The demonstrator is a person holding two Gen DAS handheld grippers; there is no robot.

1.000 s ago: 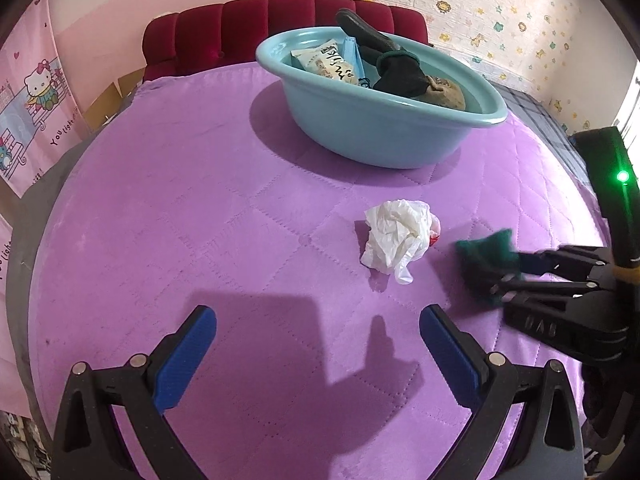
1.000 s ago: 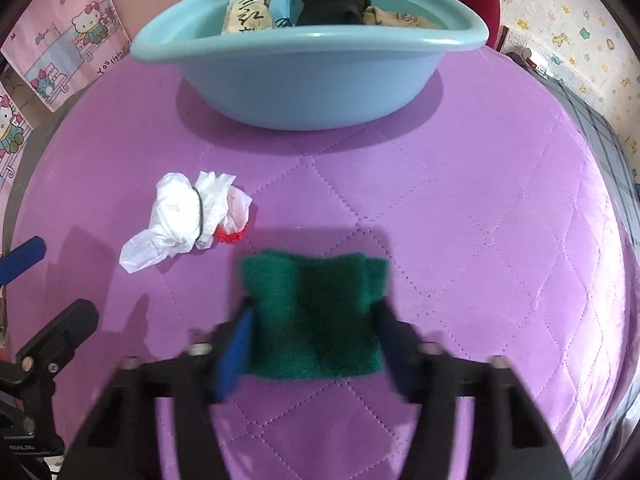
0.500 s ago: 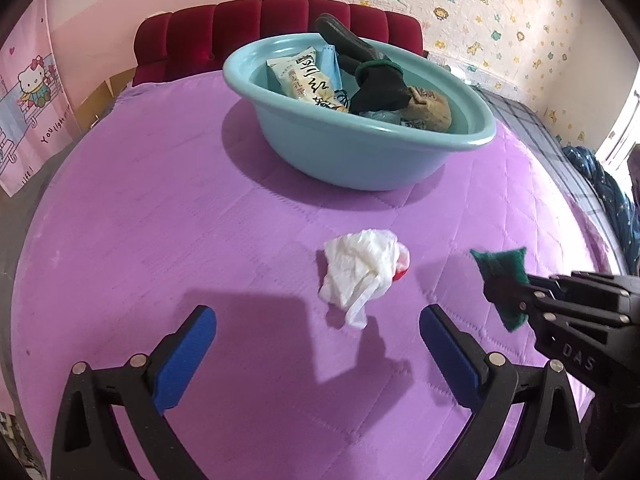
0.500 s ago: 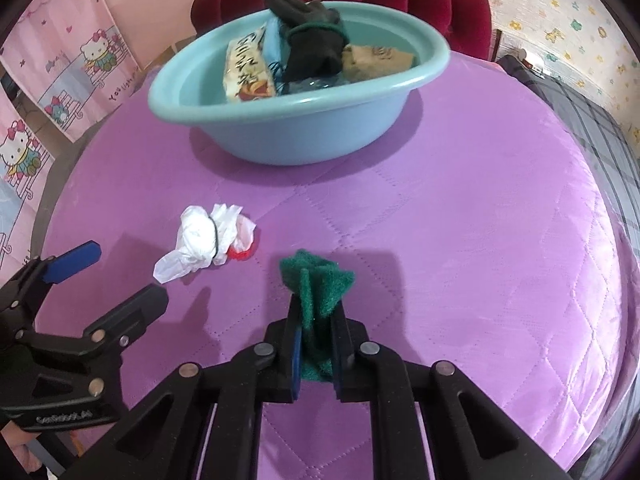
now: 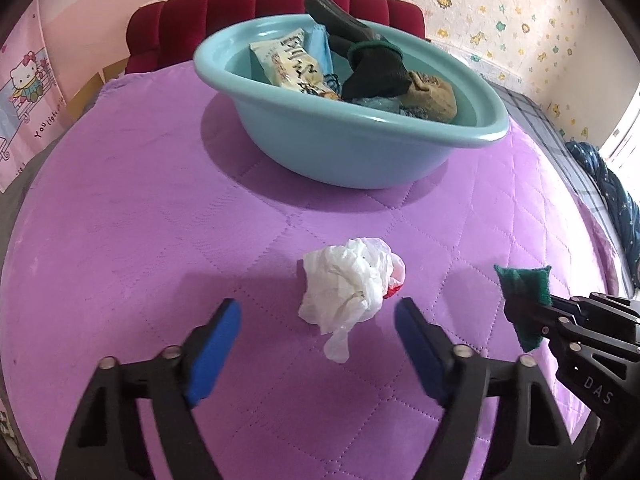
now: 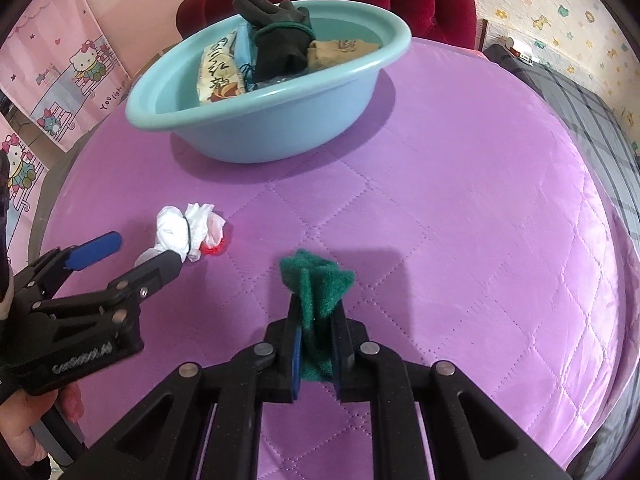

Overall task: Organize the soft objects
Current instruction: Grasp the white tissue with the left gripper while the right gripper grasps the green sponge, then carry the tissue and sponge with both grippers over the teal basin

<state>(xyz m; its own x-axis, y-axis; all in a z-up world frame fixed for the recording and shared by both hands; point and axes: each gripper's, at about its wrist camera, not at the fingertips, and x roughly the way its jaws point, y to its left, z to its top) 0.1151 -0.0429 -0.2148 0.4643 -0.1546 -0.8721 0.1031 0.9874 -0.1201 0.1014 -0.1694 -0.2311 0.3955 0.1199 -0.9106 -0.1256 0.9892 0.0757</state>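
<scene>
Sponge (image 6: 316, 292) green, coarse scrubby fibre, folded, pinched tight in my right gripper (image 6: 316, 344); long axis runs forward along fingers, crumpled tip pointing toward basin (image 6: 280, 128), above purple quilted bedspread (image 6: 460, 220). Left gripper (image 5: 318, 344) spread wide, blue pads, holding nothing. White crinkled plastic bag (image 5: 352, 284) lies on bedspread just ahead between its fingers. Basin smooth teal plastic, oval, holds black glove (image 6: 280, 40), snack packet (image 6: 218, 76).

Both wrist cameras are looking forward along their own fingers, low over the purple quilt (image 5: 132, 216), the right one sitting right of the left, both sharing the crumpled white bag (image 5: 350, 284) and blue basin (image 6: 276, 128) ahead.
</scene>
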